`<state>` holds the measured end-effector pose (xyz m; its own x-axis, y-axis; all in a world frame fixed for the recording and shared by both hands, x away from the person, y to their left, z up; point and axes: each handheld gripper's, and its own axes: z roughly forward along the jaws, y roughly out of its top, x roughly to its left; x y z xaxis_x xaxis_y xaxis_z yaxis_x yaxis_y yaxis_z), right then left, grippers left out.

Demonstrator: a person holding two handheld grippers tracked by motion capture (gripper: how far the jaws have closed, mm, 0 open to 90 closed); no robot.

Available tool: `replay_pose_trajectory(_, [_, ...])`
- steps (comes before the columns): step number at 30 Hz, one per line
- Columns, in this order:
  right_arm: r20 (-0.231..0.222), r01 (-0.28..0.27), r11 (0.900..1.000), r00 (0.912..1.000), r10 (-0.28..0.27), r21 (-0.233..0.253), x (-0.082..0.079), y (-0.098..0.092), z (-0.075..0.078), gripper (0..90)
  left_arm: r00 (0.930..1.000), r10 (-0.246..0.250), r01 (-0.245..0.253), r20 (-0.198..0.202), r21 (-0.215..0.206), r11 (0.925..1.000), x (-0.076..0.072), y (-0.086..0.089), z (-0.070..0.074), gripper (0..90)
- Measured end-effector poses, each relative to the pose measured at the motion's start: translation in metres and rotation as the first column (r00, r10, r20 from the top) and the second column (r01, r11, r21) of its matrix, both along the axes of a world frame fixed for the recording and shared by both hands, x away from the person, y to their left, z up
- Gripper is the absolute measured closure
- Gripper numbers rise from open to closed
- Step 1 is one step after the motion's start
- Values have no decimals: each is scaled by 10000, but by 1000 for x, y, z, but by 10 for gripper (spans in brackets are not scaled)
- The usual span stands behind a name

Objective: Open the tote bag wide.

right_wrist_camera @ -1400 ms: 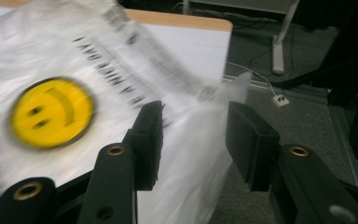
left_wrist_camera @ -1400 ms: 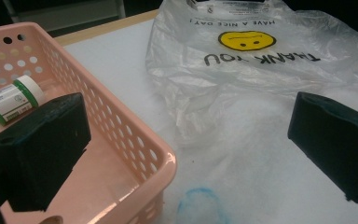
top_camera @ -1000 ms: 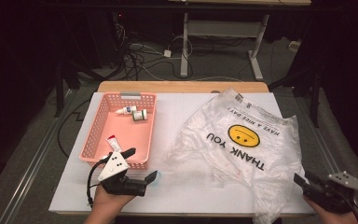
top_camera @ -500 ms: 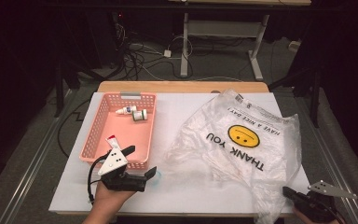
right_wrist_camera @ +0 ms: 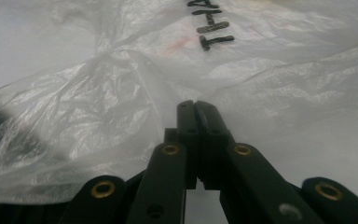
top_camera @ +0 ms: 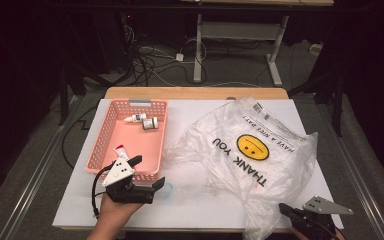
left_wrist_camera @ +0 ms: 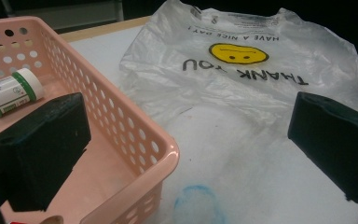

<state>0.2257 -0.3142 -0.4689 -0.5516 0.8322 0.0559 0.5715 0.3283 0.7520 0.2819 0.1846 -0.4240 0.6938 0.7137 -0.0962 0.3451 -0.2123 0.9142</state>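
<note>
A white table (top_camera: 190, 210) held a pink perforated basket (top_camera: 111, 131) on its left part and a crumpled clear plastic bag (top_camera: 260, 165) on its right, the bag printed with a yellow smiley face (top_camera: 253, 147) and the words "THANK YOU" (upside down from the person's side).

In the basket lay a small white dropper bottle (top_camera: 135, 118) and, just beside it, a white bottle with green bands (top_camera: 150, 123), both at the far end; a red-and-white tube (top_camera: 120, 151) lay near the front wall.

The left gripper (top_camera: 147, 172) sat at the basket's near right corner, held in the person's left hand (top_camera: 112, 212), with its jaws spread wide: in the left gripper view one jaw hung over the basket's inside and the other over the bare table beside the bag. A faint blue ring mark (left_wrist_camera: 199, 204) showed on the table between them.

The right gripper (top_camera: 285, 210) sat at the table's near right edge by the bag's lower corner. In the right gripper view its jaws were pressed together with nothing between them, their tips just short of the bag's gathered folds (right_wrist_camera: 116, 65).
</note>
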Motion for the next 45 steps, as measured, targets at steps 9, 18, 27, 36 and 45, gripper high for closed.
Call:
replay_pose_trajectory(9, [160,-561,9984,9983,559,122,2,12,2,793,9999,-59,59,-145,-9,10000,1,-2,-1,0])
replay_pose_trajectory(18, [1481,55,9893,9886,-273,1459,-4,-10,32,627,9994,-132,144,-332,376,9992,1,-3,0,0])
replay_pose_trajectory(27, [1911,-584,9939,9808,397,930,31,10,51,385,9993,-296,312,-207,771,9965,-1,-8,-2,0])
replay_pose_trajectory(36, [1921,-938,9929,9783,784,728,68,40,46,156,9999,-71,77,-137,453,9989,-3,-3,-2,0])
replay_pose_trajectory(45, [1870,-1093,9921,9776,962,611,90,61,42,0,9999,120,-116,-67,603,9981,-5,0,-1,0])
